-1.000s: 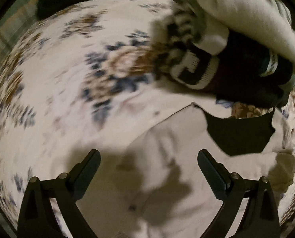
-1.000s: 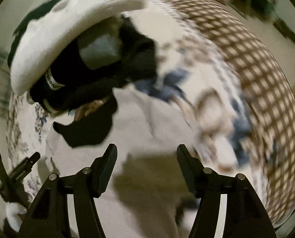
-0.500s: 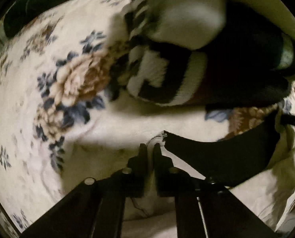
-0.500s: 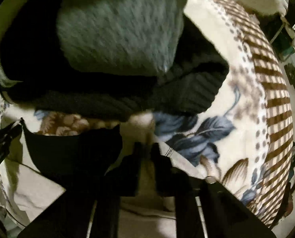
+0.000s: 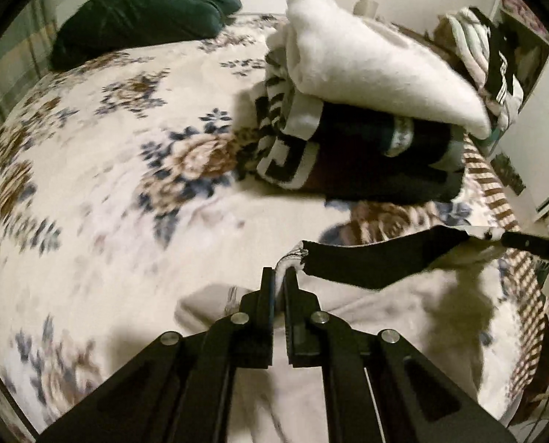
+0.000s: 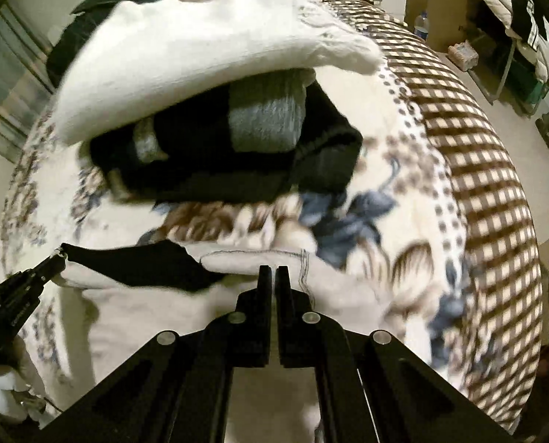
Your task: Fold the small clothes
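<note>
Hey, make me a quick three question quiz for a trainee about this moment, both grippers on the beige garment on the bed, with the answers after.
1. True or false: the left gripper and the right gripper are both shut on the top edge of the beige garment.
2. What lies on the floral bedspread just beyond the garment?
A. a stack of folded clothes
B. a laundry basket
C. an open suitcase
3. Fill in: the panel showing inside the garment's top edge, between the two grippers, is ____ in colour.

Key:
1. True.
2. A, the stack of folded clothes, with a white piece on top.
3. Black; see the black panel.
</note>
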A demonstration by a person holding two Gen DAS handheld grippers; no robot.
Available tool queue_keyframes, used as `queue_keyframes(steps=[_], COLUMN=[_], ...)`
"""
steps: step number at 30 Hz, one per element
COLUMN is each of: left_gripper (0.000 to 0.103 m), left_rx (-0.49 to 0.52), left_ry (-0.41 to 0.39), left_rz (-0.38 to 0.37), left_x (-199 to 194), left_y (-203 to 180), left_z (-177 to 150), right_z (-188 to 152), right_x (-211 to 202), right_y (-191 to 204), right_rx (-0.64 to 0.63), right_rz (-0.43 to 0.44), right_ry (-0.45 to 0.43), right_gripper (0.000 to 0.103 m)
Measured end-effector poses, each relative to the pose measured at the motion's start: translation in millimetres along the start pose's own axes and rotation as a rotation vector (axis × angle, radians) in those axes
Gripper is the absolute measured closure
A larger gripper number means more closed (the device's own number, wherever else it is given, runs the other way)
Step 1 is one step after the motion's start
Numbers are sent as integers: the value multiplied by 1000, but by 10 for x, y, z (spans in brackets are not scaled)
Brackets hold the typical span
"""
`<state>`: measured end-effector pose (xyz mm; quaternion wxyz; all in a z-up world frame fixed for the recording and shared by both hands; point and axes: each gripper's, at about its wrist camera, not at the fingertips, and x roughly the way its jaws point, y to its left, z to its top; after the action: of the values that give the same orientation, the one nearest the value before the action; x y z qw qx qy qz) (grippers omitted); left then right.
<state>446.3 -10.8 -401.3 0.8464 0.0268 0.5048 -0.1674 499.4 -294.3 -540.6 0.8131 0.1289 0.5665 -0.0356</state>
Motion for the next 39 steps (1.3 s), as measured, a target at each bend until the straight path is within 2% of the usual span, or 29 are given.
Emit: queue_keyframes(steps=[4, 6, 8, 11, 14, 17, 19, 20, 21, 23, 25, 27, 29, 31, 33, 34, 36, 38, 39], left_gripper=[100, 100, 100, 100, 99, 97, 87, 75, 62, 50, 49, 46, 41, 34, 33, 33, 32, 34, 44], left_rx=[-60, -88, -111, -130, -176, -259, -296, -309, -322, -342, -326, -275, -213, -184, -171, -161, -151, -143, -138], left_ry=[19, 49, 110, 214, 326, 379, 361, 346, 328, 273, 224, 196, 211, 289, 407, 426, 409, 377, 362], left_rz=[-6, -7, -6, 4, 16, 6, 11, -1, -12, -28, -41, -65, -129, -231, -283, -285, -292, -284, -281], left_x=[-310, -379, -328, -105, 99, 51, -78, -119, -147, -159, -73, 63, 317, 636, 1047, 1151, 1145, 1075, 1054], left_y=[70, 103, 105, 93, 160, 292, 377, 412, 453, 541, 582, 560, 533, 551, 542, 544, 559, 553, 544], left_z=[-395, -637, -927, -1320, -1673, -1823, -1781, -1733, -1669, -1435, -1131, -902, -677, -620, -686, -711, -706, -702, -711], right_z=[-544, -845, -1105, -1515, -1755, -1933, -1958, -1945, -1930, -1845, -1761, -1631, -1492, -1383, -1289, -1277, -1280, -1284, -1267], right_x=[-288, -342, -364, -216, -48, 115, 102, 43, -12, -157, -222, -181, -35, 138, 407, 521, 783, 882, 894], right_y=[-42, -132, -205, -380, -485, -647, -747, -830, -878, -994, -1065, -1119, -1161, -1166, -1126, -1116, -1156, -1194, -1200], right_rx=[16, 41, 63, 113, 141, 201, 226, 255, 276, 332, 378, 411, 421, 412, 373, 357, 373, 401, 410], right_rz=[19, 22, 15, 13, 14, 11, 3, 3, 6, 38, 94, 157, 227, 269, 332, 349, 402, 436, 449], right_ry=[5, 35, 67, 160, 239, 334, 351, 342, 329, 275, 236, 211, 206, 231, 280, 305, 370, 381, 378], right_gripper=[101, 101, 101, 101, 100, 99, 98, 92, 72, 46, 38, 24, 19, 14, 10, 10, 10, 9, 10])
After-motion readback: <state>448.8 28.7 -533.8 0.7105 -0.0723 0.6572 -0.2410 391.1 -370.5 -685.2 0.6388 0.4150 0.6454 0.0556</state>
